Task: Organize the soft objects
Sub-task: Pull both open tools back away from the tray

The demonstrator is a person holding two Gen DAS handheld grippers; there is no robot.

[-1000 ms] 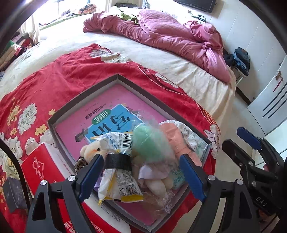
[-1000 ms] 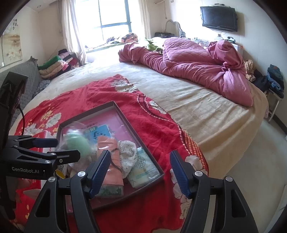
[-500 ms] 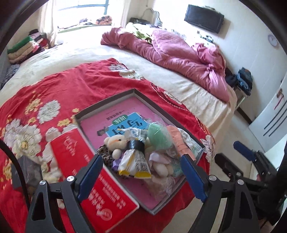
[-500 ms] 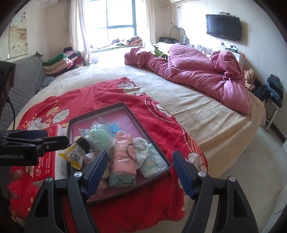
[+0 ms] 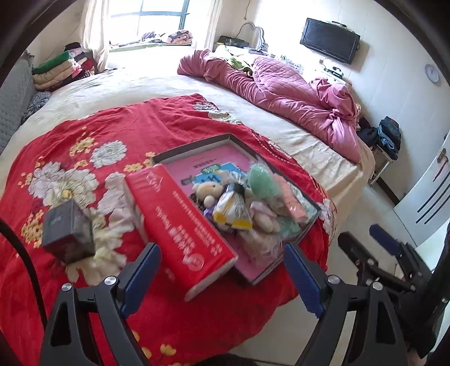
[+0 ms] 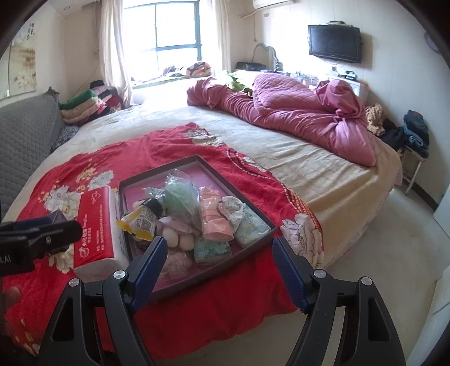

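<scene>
Nearest in each wrist view are the grippers themselves. The left gripper [image 5: 222, 277] hangs above the near edge of the bed with its blue-padded fingers [image 5: 139, 277] spread wide and nothing between them. The right gripper [image 6: 220, 271] is likewise wide open and empty, poised over the near edge of the red floral blanket [image 6: 222, 307].

Just beyond, on the blanket, a dark shallow tray [image 6: 254, 245] sits near the blanket's right edge, one corner pointing toward the grippers. The soft objects are piled in the tray's near half: a pale round plush [image 6: 173, 238], a yellow-trimmed packet with a black cap [image 6: 140, 222], a green fluffy item in a clear bag [image 6: 178, 197], a pink folded cloth [image 6: 213, 218], a patterned white cloth [image 6: 234, 209] and two pale green tissue packs [image 6: 250, 223]. A small cream teddy [image 5: 208, 191] lies at the pile's left side. The tray's far half shows a pink lining and a blue printed card [image 5: 209, 174].

A red tissue box [image 6: 95, 225] lies touching the tray's left side, and a small dark box [image 5: 69, 233] stands farther left on the blanket, apart from both.

Farther on, bare beige sheet [image 6: 281, 152] runs to a crumpled magenta quilt [image 6: 298, 112] along the bed's far right edge. Folded clothes [image 6: 81, 105] are stacked at the far left corner under the window [image 6: 175, 26], and a television [image 6: 334, 43] hangs on the right wall.
</scene>
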